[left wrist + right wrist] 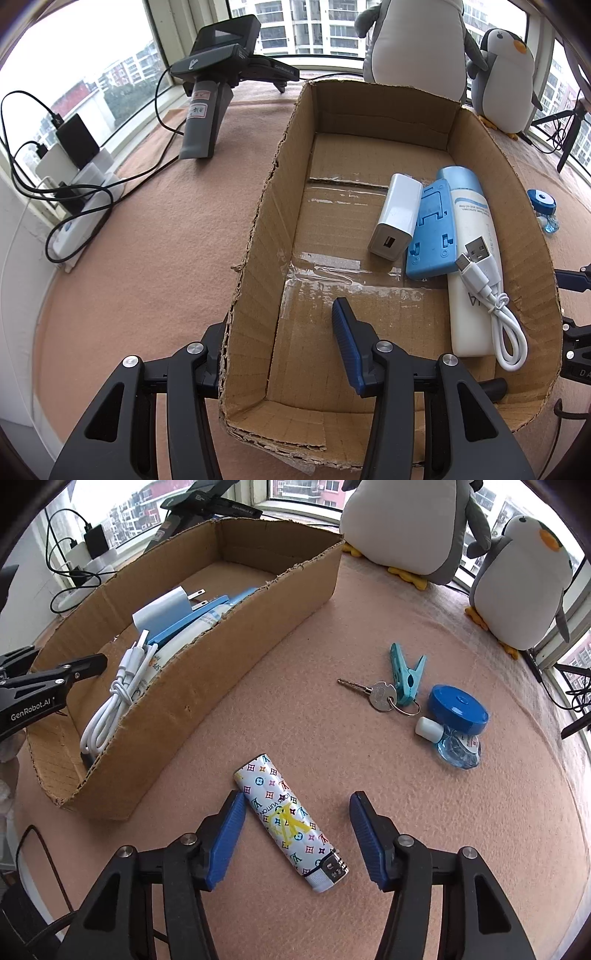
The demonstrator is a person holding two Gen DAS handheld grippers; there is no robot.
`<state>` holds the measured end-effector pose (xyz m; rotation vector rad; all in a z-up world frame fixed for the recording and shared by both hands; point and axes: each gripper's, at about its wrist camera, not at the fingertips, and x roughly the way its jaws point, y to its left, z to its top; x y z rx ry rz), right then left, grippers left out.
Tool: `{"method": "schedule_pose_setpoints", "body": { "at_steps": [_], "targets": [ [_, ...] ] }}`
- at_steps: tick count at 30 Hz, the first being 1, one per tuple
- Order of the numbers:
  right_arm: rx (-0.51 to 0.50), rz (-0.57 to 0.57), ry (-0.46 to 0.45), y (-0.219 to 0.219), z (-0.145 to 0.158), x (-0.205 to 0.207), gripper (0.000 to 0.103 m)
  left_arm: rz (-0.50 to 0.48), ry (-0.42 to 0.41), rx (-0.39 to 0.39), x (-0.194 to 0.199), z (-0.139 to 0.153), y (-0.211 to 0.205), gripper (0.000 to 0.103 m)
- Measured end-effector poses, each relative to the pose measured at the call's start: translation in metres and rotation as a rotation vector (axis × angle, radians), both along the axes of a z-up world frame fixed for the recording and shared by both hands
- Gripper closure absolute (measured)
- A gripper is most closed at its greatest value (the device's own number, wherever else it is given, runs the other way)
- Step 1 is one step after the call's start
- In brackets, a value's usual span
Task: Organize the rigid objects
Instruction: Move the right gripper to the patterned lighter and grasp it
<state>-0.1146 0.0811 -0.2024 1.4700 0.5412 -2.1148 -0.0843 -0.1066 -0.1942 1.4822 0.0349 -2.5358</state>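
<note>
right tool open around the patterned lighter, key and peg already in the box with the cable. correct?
Not quite. The right tool is open around the patterned lighter, but the key and peg lie on the table outside the box, per the right wrist view. The cable is in the box.

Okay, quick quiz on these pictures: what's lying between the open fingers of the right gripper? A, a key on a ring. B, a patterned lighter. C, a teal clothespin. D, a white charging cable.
B: the patterned lighter lies on the cloth between the open fingers of the right gripper; the key and clothespin sit farther off, and the cable is in the cardboard box.
</note>
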Motion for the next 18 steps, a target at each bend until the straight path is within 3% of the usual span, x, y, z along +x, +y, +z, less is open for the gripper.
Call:
{"method": "schedule_pose_setpoints", "body": {
  "at_steps": [4,10,18],
  "targets": [
    [-0.014,-0.054,-0.013,0.012,0.000,-0.005,0.056,-0.001,0.000,0.000,0.000,0.000,-0.001,0.057],
    [-0.038,-0.137,-0.035,0.028,0.003,-0.016,0.082,0.000,-0.001,0.000,0.000,0.000,-0.001,0.057],
    [-0.061,-0.188,-0.032,0.034,0.004,-0.015,0.082,0.001,0.000,0.002,0.000,0.000,-0.001,0.057]
  ]
}}
